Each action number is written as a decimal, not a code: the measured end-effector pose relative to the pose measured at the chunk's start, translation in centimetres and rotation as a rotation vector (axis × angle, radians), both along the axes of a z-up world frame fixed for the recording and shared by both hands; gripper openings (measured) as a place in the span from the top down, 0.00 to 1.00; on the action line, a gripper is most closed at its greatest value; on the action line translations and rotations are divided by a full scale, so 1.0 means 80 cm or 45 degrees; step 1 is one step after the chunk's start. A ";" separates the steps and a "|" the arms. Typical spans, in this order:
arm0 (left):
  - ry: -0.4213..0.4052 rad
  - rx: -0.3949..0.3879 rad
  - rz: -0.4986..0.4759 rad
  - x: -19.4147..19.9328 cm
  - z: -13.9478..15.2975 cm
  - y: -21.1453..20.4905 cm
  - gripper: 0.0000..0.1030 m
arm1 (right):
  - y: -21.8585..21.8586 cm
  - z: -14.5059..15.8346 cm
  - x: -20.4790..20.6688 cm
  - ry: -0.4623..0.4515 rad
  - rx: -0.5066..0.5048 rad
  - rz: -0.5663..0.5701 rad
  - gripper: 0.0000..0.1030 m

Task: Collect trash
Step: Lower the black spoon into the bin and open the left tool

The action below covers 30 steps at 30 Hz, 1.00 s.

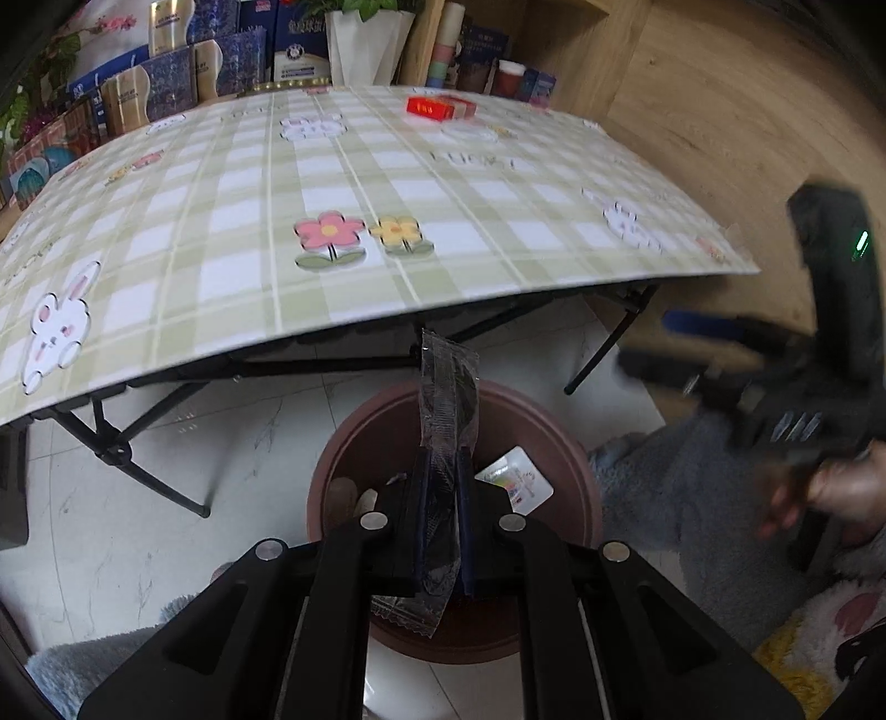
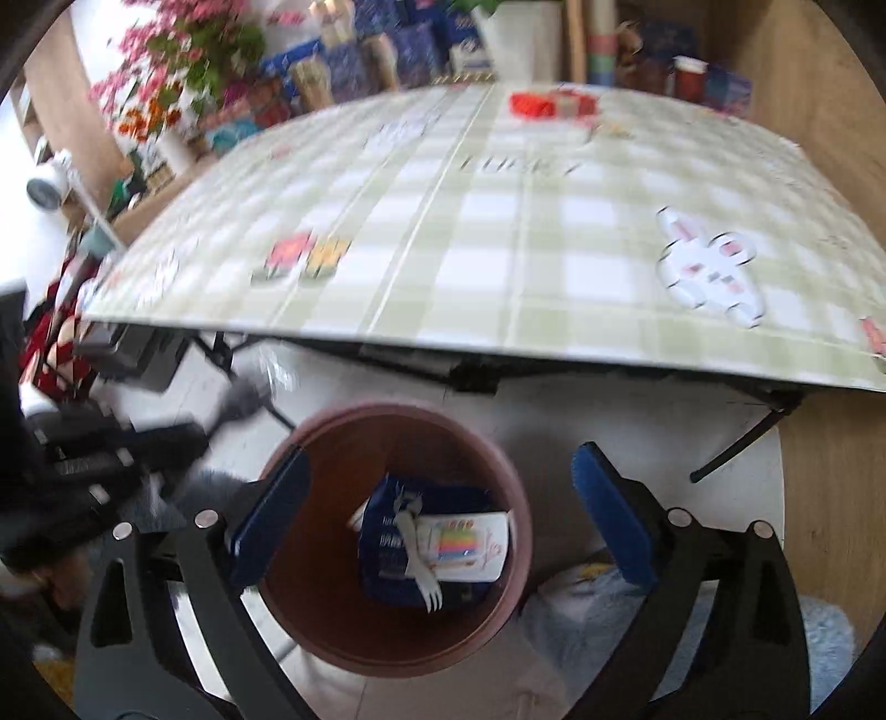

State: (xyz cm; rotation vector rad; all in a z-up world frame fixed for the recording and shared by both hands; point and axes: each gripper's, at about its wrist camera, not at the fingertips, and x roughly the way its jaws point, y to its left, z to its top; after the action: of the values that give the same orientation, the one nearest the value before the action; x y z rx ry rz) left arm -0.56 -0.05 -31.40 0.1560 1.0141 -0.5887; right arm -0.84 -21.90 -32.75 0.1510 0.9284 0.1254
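Note:
In the left wrist view my left gripper [image 1: 443,459] is shut on a clear plastic wrapper [image 1: 446,399] that sticks up between its pads, right above a brown round bin [image 1: 576,482] on the floor. A white card [image 1: 515,479] lies inside that bin. In the right wrist view my right gripper [image 2: 440,487] stands open over the same brown bin [image 2: 512,487], nothing between its blue pads [image 2: 612,515]. Inside lie a blue packet [image 2: 387,531], a white plastic fork [image 2: 418,548] and a white card with coloured stripes [image 2: 470,545]. The right gripper's body shows blurred at the left wrist view's right edge.
A folding table with a green checked cloth [image 1: 354,188] stands behind the bin; a red box [image 1: 437,108] lies at its far edge. Boxes and a white plant pot [image 1: 368,44] line the back. Fluffy rugs [image 1: 681,487] lie beside the bin on the tile floor.

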 end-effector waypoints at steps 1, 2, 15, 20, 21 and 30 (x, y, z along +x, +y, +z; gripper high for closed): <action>0.008 0.011 -0.006 0.000 -0.005 -0.003 0.91 | -0.005 0.006 0.000 -0.020 0.002 -0.020 0.08; 0.013 0.017 -0.010 0.000 -0.008 -0.005 0.91 | -0.008 0.010 0.000 -0.032 0.001 -0.029 0.08; 0.129 0.122 -0.054 0.004 -0.062 -0.022 0.91 | -0.017 0.031 0.000 -0.113 -0.032 -0.067 0.07; 0.190 0.153 -0.056 0.006 -0.083 -0.024 0.91 | -0.016 0.031 -0.002 -0.110 -0.033 -0.072 0.07; 0.198 0.154 -0.056 0.006 -0.085 -0.025 0.91 | -0.017 0.031 -0.002 -0.109 -0.032 -0.076 0.07; 0.267 0.152 -0.036 0.008 -0.099 -0.023 0.91 | -0.028 0.032 -0.007 -0.106 -0.023 -0.114 0.07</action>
State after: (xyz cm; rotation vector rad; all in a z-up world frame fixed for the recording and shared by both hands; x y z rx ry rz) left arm 0.10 -1.86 -39.31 0.2171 1.2534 -0.5785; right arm -1.43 -24.17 -30.22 0.1689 0.8379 0.0404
